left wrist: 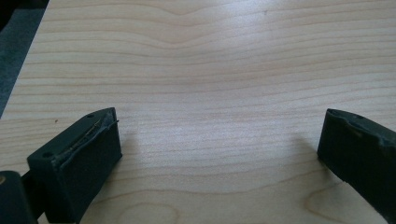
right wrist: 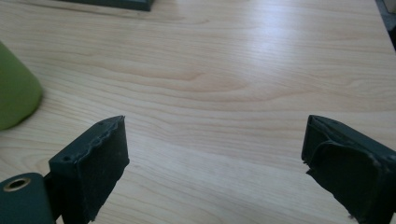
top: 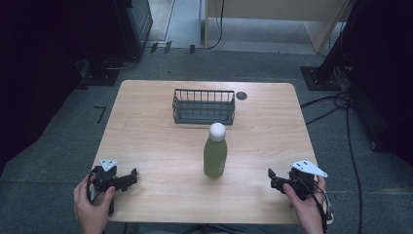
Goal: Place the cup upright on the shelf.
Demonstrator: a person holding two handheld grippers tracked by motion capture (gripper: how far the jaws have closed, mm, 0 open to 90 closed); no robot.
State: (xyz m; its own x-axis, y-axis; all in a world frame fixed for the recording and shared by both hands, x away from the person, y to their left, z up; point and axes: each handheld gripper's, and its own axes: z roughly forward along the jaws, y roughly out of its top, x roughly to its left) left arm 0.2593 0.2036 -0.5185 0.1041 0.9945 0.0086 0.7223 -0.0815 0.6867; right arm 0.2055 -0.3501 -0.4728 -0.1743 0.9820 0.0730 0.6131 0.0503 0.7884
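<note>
A green bottle [top: 215, 157] with a white round cap stands upright near the middle of the wooden table [top: 160, 146]; its green side shows at the left edge of the right gripper view [right wrist: 14, 95]. Behind it sits a dark wire basket [top: 203, 106]. My left gripper [top: 131, 176] rests at the table's front left, held by a hand, open with bare wood between its jaws [left wrist: 219, 144]. My right gripper [top: 272, 178] is at the front right, to the right of the bottle and apart from it, open with nothing between its jaws [right wrist: 215, 149].
A small dark round hole [top: 241, 95] is in the tabletop behind the basket's right end. Cables [top: 341, 112] lie on the grey floor to the right of the table. Dark equipment stands at the far left and right.
</note>
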